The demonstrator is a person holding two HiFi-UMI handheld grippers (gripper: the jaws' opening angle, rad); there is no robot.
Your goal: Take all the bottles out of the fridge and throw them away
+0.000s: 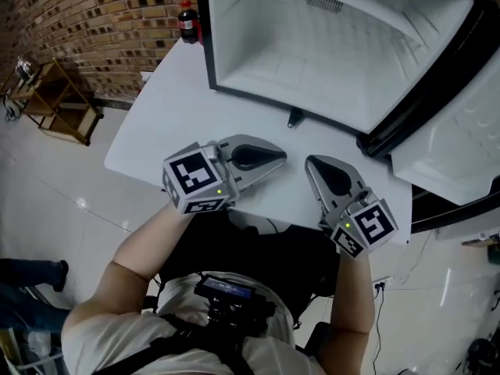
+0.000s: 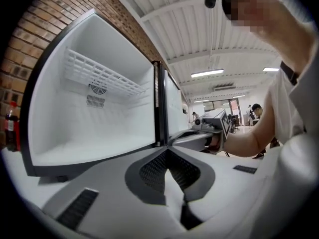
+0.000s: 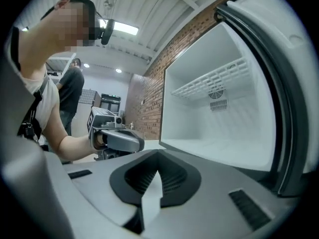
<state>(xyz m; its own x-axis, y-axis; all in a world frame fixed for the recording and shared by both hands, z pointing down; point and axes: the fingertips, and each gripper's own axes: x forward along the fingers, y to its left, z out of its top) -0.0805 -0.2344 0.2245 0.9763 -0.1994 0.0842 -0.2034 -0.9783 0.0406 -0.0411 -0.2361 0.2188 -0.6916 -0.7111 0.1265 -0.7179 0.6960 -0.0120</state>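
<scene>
The small white fridge [image 1: 336, 45] stands on the white table [image 1: 168, 108] with its door [image 1: 457, 143] swung open to the right. Its inside [image 2: 94, 113] holds only a wire shelf [image 3: 212, 83]; I see no bottle in it. A dark cola bottle with a red label [image 1: 187, 22] stands on the table outside the fridge's left wall, and it shows at the far left in the left gripper view [image 2: 11, 126]. My left gripper [image 1: 279, 157] and right gripper [image 1: 311, 162] hover side by side over the table's front edge, tips close together. Both are shut with nothing in them.
A brick wall [image 1: 101, 18] runs behind the table. A low wooden stand [image 1: 58, 100] sits on the tiled floor at the left. The open door's edge and black seal [image 1: 426, 92] reach out on the right. People stand far back in the room [image 2: 256, 113].
</scene>
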